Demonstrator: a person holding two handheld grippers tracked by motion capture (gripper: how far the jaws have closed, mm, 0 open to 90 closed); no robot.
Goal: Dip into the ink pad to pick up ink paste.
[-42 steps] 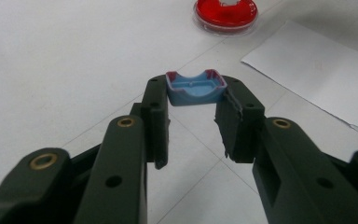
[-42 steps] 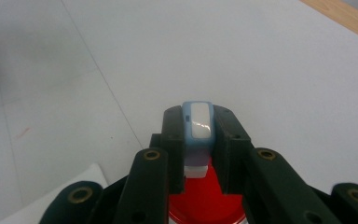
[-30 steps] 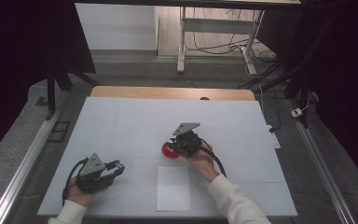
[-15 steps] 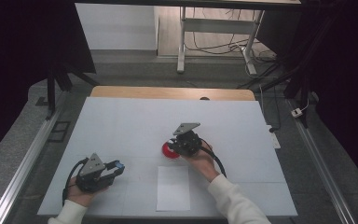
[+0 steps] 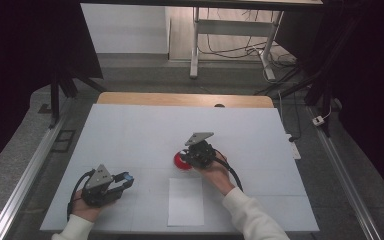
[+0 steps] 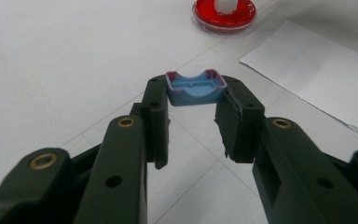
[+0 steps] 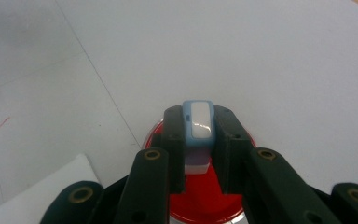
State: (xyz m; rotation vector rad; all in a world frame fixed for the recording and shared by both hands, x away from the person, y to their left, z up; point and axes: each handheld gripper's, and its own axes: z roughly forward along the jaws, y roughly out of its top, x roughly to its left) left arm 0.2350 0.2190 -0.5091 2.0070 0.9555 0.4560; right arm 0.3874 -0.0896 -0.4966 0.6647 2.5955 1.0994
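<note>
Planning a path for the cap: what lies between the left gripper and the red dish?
In the high view, bare table between left gripper and red dish; white paper lies just beside.

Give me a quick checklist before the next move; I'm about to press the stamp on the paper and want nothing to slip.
1. Right claw shut on the stamp: ok, both jaws press its sides.
2. Stamp over the red ink pad: ok; whether its face touches the ink, cannot tell.
3. Left claw shut on the blue cap: ok, held at the jaw tips, well aside of the pad.
4. White paper flat on the table, in front of the pad: ok.
5. Path from pad to paper free: ok in the high view.
6. Stamp face inked: cannot tell.
</note>
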